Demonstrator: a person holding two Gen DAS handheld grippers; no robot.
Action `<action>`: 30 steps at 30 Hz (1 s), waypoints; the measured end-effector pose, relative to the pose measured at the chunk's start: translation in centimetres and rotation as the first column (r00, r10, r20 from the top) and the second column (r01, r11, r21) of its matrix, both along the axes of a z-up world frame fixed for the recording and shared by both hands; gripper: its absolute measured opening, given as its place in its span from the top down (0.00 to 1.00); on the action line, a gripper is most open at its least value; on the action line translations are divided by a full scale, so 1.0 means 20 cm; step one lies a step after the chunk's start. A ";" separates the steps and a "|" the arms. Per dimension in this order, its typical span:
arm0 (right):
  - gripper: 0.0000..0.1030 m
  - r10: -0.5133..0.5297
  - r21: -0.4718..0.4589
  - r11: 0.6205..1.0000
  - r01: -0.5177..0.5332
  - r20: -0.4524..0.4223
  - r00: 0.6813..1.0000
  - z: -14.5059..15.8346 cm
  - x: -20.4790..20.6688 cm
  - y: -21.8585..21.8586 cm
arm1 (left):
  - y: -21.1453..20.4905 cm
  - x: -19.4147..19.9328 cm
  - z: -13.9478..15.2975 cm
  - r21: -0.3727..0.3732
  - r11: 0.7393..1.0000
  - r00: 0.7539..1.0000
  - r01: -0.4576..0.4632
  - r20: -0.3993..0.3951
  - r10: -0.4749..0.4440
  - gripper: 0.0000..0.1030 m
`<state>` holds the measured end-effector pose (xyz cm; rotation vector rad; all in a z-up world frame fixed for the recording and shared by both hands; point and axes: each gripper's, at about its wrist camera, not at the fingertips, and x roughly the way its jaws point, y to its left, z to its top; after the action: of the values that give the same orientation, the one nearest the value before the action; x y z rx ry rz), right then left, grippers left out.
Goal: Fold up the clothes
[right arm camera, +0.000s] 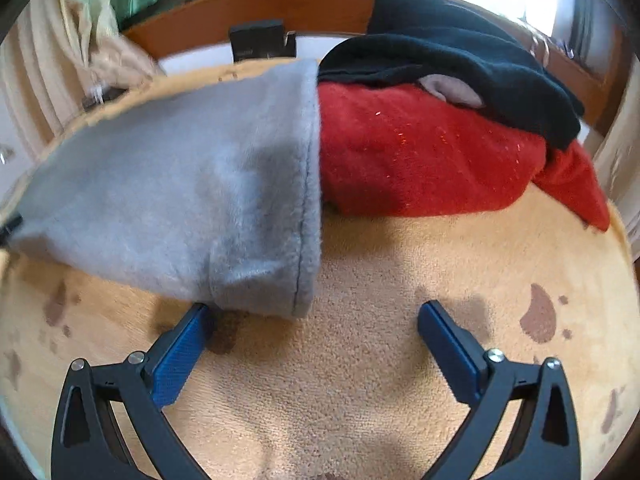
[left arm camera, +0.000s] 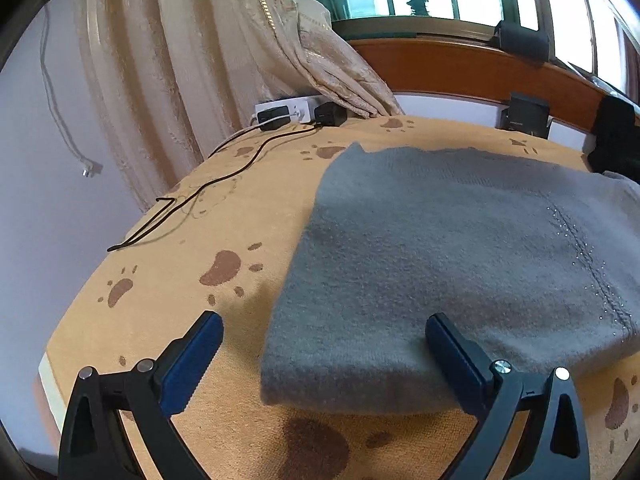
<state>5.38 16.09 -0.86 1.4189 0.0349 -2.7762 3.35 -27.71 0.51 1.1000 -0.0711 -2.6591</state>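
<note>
So the grey sweater [left arm camera: 460,248] is lying flat on the tabletop [left arm camera: 224,216], which has a tan paw-print cover over it. It looks already folded at least once, judging by the thick doubled edge closest to the left wrist camera.

The left hand-held gripper [left arm camera: 324,340] has its jaws spread wide and isn't holding anything. It straddles the sweater's near-left corner, 1 finger out over the bare cover and the other over the knit. That reads like a setup to pinch that corner for the next fold, though that's a guess.

The right hand-held gripper [right arm camera: 316,322] is wide open and empty too, low over the cover. Its left finger tip sits right at the sweater's near hem, and whether it actually touches the fabric is hard to tell. Probably it's there to take the opposite corner so both sides lift together.

Just beyond the grey one there's a red sweater [right arm camera: 424,160] with a black garment [right arm camera: 460,52] draped on top, likely the waiting pile, parked at the far side to keep the folding spot free.

A power strip [left arm camera: 288,114] and its black cable [left arm camera: 192,196] sit off to the left, well apart from the sweater.
</note>
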 end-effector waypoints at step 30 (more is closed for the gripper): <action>0.00 -0.012 -0.006 1.000 0.012 0.002 1.000 0.03 0.02 -0.02 | -0.13 -0.07 -0.10 0.255 0.967 0.994 -0.018 0.108 -0.010 0.00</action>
<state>5.79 15.62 -0.32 1.4252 0.0181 -2.7825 2.04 -30.39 -1.56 1.3207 0.2619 -2.6565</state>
